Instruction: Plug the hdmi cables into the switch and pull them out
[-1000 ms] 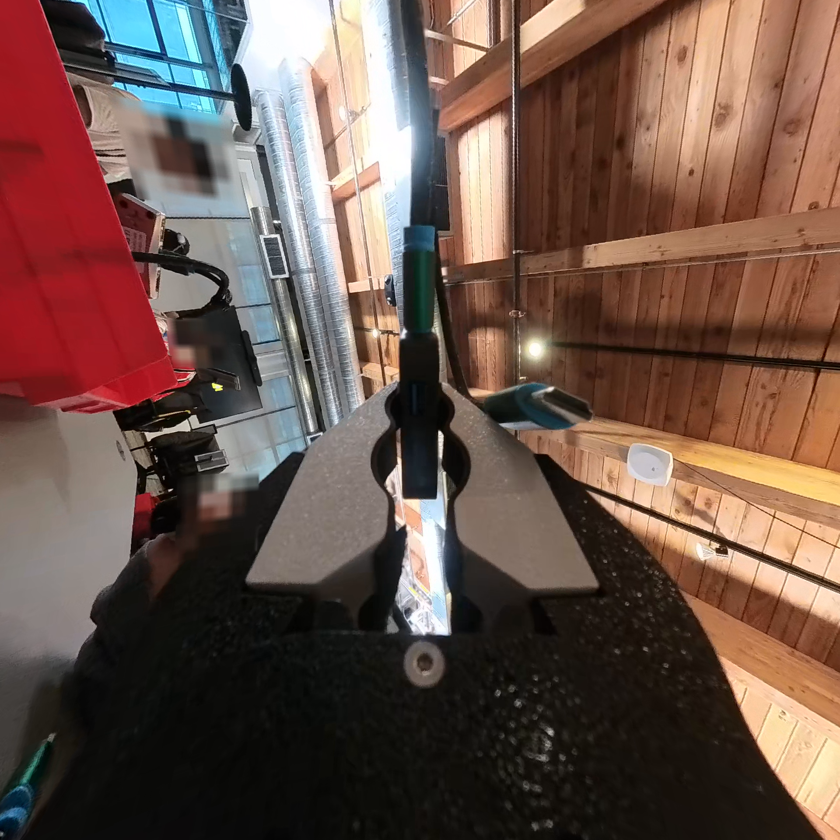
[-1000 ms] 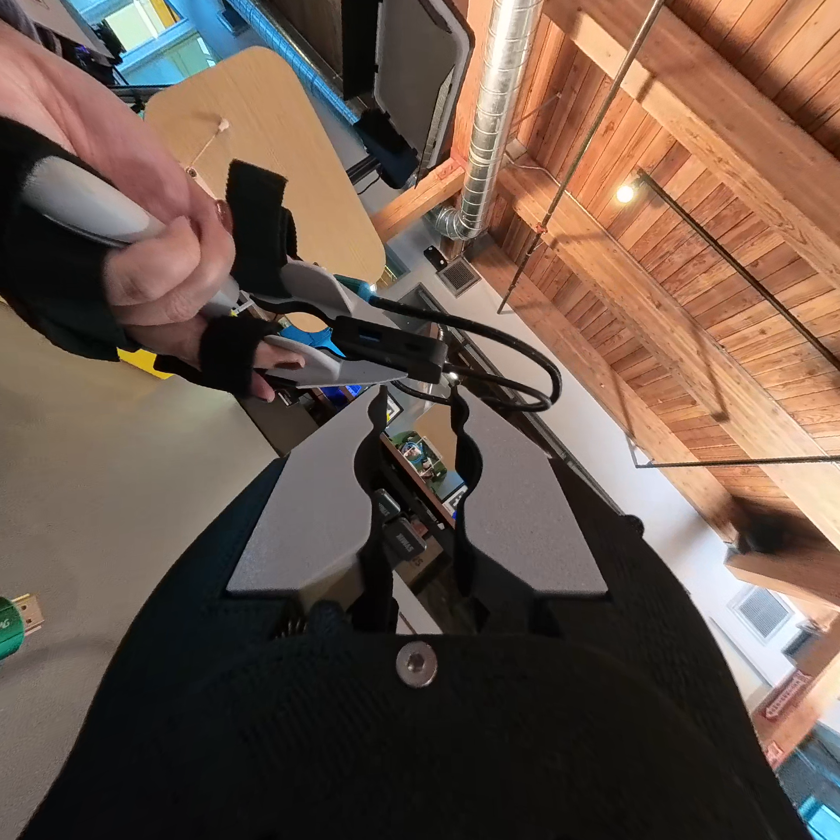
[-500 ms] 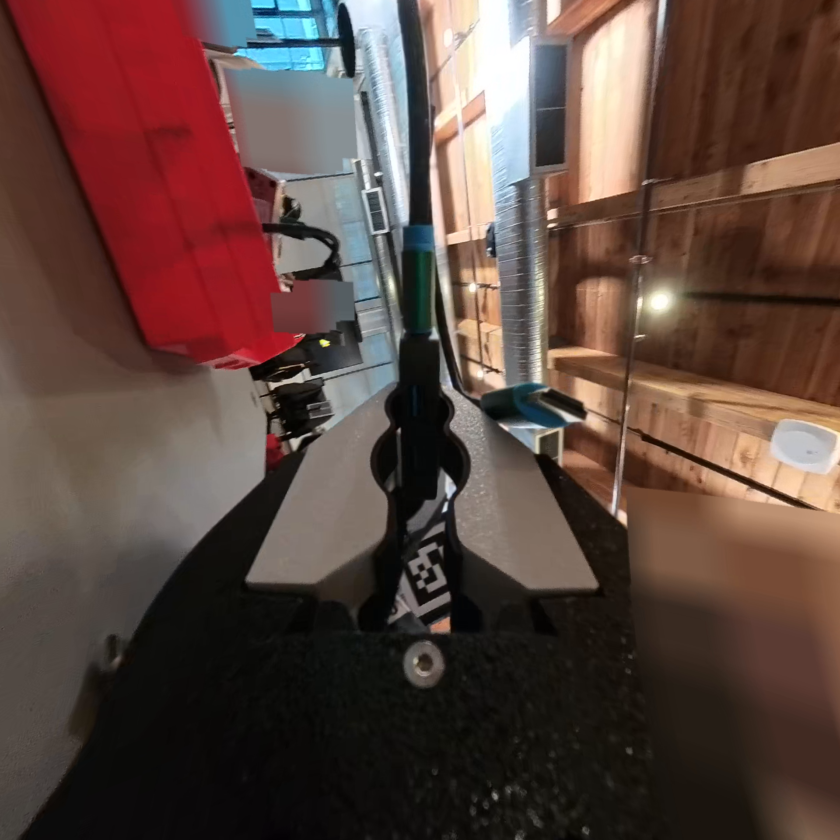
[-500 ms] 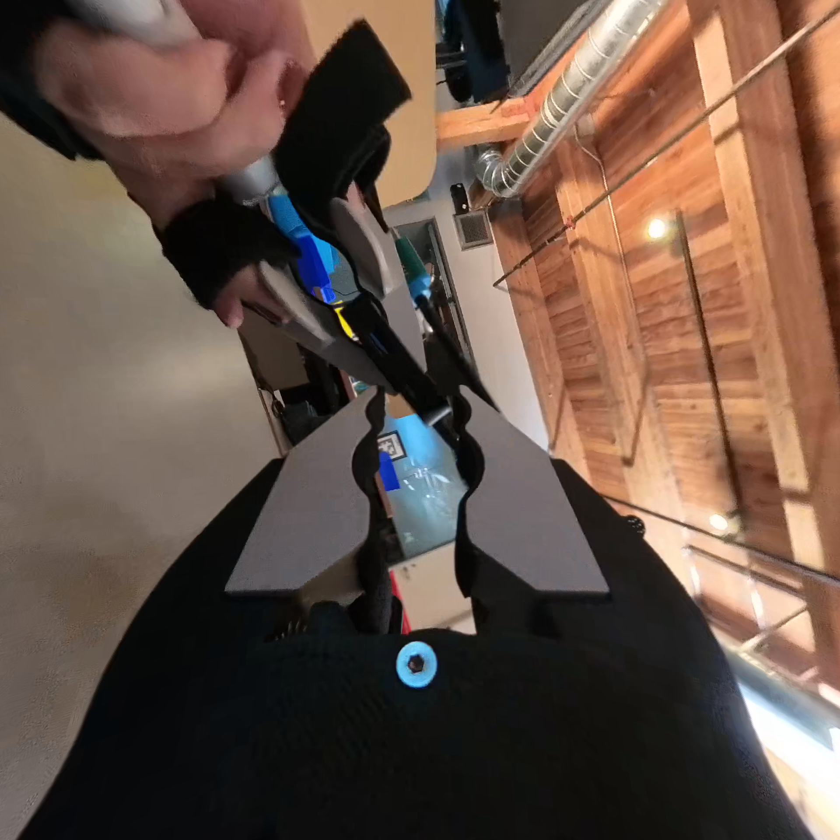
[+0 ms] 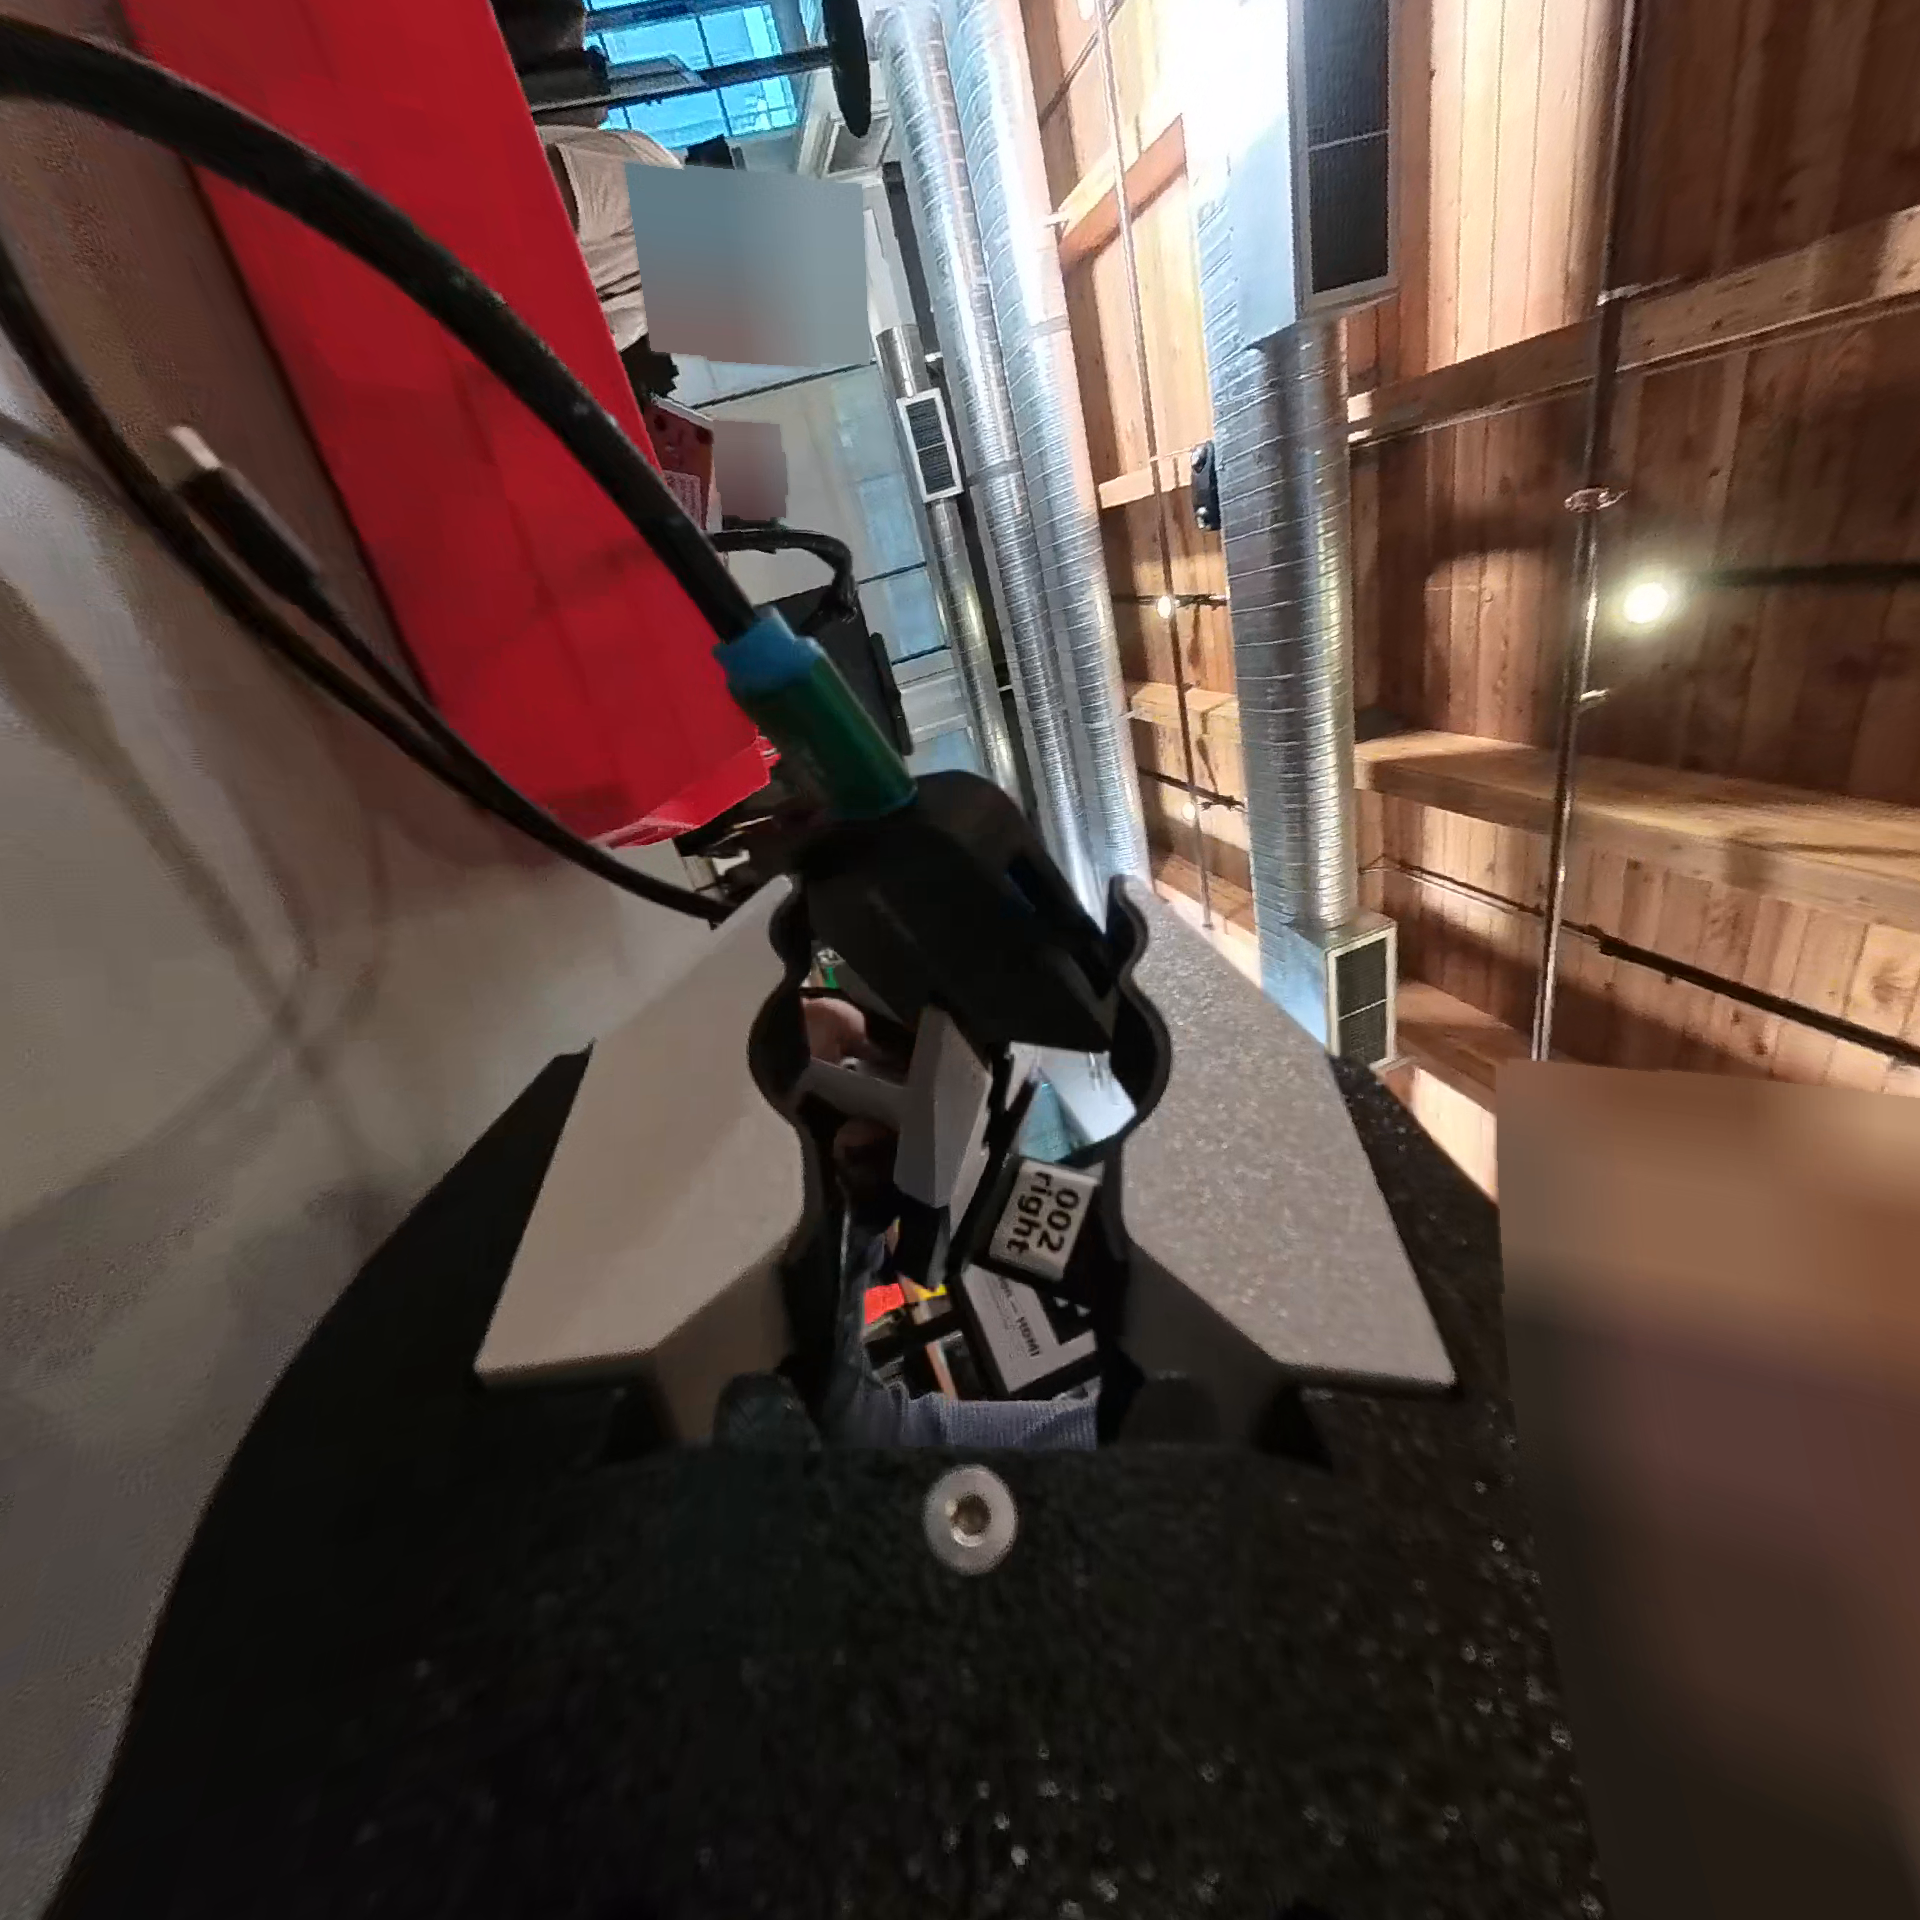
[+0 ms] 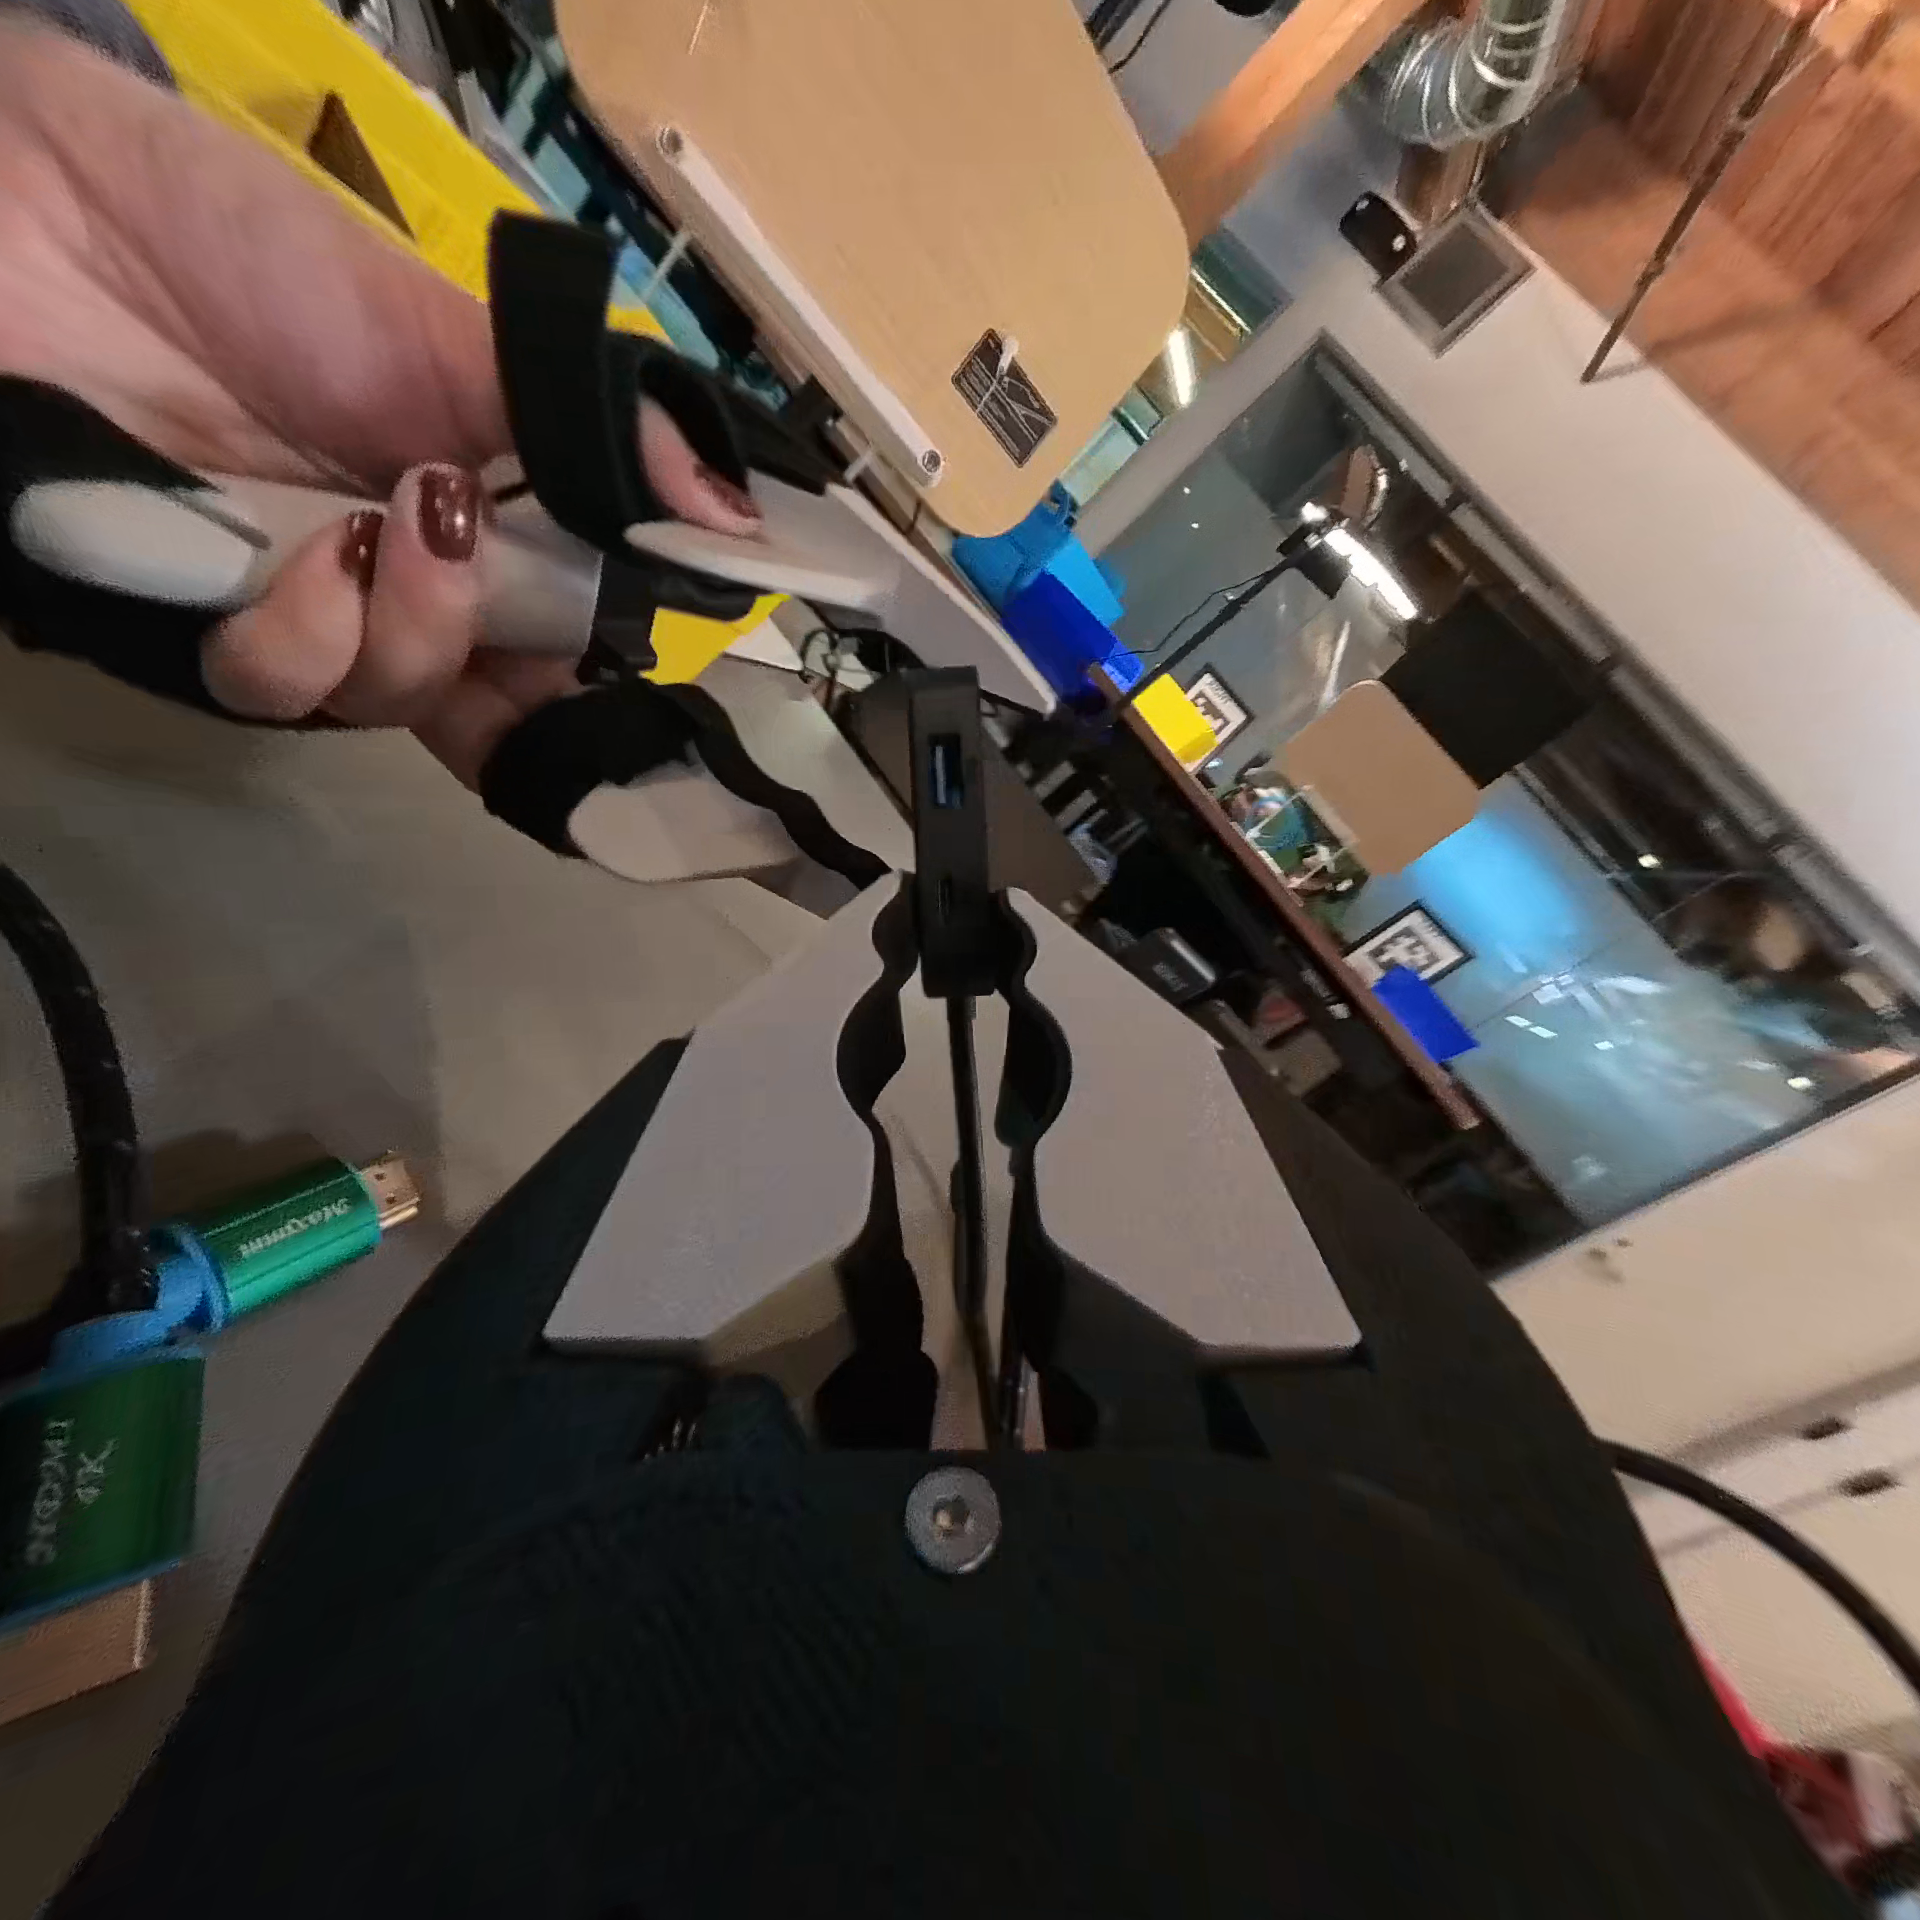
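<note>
The black switch (image 6: 943, 800) is pinched at its near end between the tips of my right gripper (image 6: 951, 925), which is shut on it; its thin lead (image 6: 966, 1143) runs back between the fingers. In the left wrist view the switch (image 5: 935, 914) sits between the spread jaws of my open left gripper (image 5: 956, 914). A green HDMI plug (image 5: 821, 727) on a braided black cable (image 5: 416, 291) is seated in it. The right gripper's finger (image 5: 940, 1122) shows under the switch. A second green HDMI plug (image 6: 301, 1236) lies loose on the grey table (image 6: 312, 935).
A person's hand (image 6: 260, 364) holds the left gripper close at upper left. A red bin (image 5: 468, 416) stands at the left. A yellow bin (image 6: 343, 135), a wooden panel (image 6: 883, 208) and blue blocks (image 6: 1049, 592) lie beyond. A blurred green plug (image 6: 94, 1475) is near the bottom left.
My left gripper has opened and let go of the switch. My right gripper has come in and shut on the switch's end. Both views have swung down toward the table.
</note>
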A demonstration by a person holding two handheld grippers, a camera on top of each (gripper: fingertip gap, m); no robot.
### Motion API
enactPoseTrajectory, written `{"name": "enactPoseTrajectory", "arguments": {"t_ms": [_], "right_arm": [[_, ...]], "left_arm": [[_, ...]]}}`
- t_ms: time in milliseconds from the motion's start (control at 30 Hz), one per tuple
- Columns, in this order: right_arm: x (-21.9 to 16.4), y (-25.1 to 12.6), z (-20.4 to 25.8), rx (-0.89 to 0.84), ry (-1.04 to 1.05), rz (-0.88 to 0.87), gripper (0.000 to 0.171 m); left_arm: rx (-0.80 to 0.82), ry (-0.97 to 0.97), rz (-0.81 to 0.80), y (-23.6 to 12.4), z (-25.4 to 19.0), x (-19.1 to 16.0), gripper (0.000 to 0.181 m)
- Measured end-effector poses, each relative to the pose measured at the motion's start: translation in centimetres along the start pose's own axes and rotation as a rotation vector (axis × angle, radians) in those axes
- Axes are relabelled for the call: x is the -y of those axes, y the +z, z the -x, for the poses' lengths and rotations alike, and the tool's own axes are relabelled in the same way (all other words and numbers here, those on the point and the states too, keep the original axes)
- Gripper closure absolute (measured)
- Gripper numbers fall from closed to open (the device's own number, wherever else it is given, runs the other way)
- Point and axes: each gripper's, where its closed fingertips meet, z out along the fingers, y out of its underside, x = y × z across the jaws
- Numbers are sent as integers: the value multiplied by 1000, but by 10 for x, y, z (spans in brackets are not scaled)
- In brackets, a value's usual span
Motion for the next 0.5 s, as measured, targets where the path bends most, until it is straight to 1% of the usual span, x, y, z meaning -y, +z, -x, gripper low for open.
{"name": "enactPoseTrajectory", "arguments": {"t_ms": [167,500], "right_arm": [[-2,-2,-4,25,115,-19,159],[-4,-2,-7,31,168,-27,159]], "left_arm": [[-4,-3,-3,-1,0,1,127],[-10,3,-7,-4,-1,3,132]]}}
